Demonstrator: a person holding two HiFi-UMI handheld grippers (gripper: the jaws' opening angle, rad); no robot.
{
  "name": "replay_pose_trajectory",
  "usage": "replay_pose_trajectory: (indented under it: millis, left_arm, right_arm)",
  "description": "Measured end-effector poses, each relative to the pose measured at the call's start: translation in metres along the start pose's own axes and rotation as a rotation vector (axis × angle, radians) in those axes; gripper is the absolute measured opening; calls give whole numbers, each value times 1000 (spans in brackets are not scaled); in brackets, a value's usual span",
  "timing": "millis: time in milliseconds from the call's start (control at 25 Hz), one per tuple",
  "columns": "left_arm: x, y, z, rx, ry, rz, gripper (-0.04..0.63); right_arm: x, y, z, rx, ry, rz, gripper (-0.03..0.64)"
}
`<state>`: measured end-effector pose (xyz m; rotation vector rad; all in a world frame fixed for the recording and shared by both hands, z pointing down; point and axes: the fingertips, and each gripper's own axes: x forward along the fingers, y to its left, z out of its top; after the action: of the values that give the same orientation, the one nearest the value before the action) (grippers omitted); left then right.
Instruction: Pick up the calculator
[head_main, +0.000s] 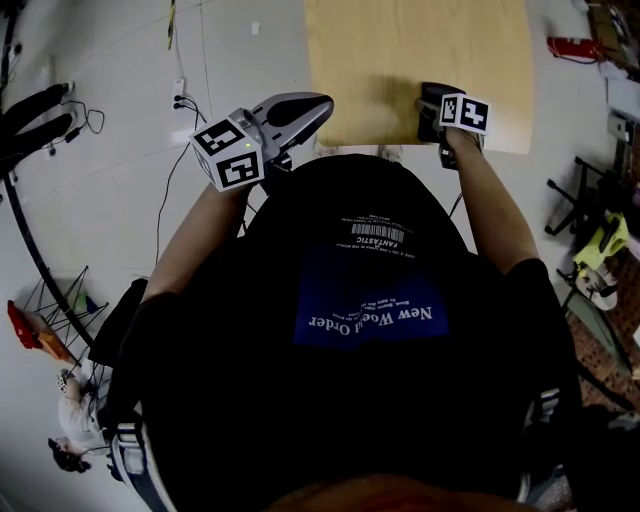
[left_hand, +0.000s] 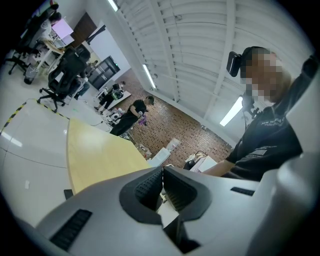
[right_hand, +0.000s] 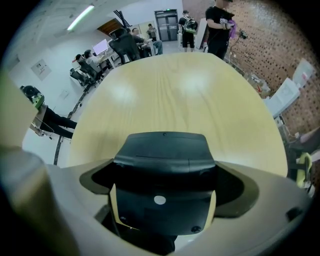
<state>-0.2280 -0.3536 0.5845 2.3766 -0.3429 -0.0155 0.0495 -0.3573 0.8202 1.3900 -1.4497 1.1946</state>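
Two jaws of our right gripper (right_hand: 162, 175) clamp the black calculator (right_hand: 161, 150) by its sides. Its underside faces the gripper's camera, and its far end juts out over the pale wooden table (right_hand: 175, 85). We cannot tell whether it touches the tabletop. In the head view we hold this gripper at the table's near edge, with our right forearm stretched straight forward toward the table. Our left gripper (head_main: 312, 104) hangs just off the table's near left corner, over the white floor (head_main: 120, 190). Its jaws are pressed together with nothing between them, and it is tipped upward away from the table, our left forearm angling in from the side.
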Motion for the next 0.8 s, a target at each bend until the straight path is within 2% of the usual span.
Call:
replay_pose_trajectory:
  millis: [120, 320, 480, 600, 800]
  left_arm:
    - [-6, -2, 3, 4, -10, 2, 6]
    - [-11, -12, 9, 17, -31, 1, 6]
    - [-9, -19, 14, 31, -63, 2, 6]
    - [-6, -27, 17, 53, -86, 8, 6]
    - [8, -48, 20, 73, -90, 37, 6]
  right_arm:
    - [-3, 3, 0, -9, -6, 14, 569]
    - [-18, -5, -2, 34, -27, 45, 569]
    - [-42, -9, 6, 57, -85, 115, 569]
    - [-75, 1, 22, 67, -159, 221, 569]
    - [-144, 28, 50, 117, -286, 512, 569]
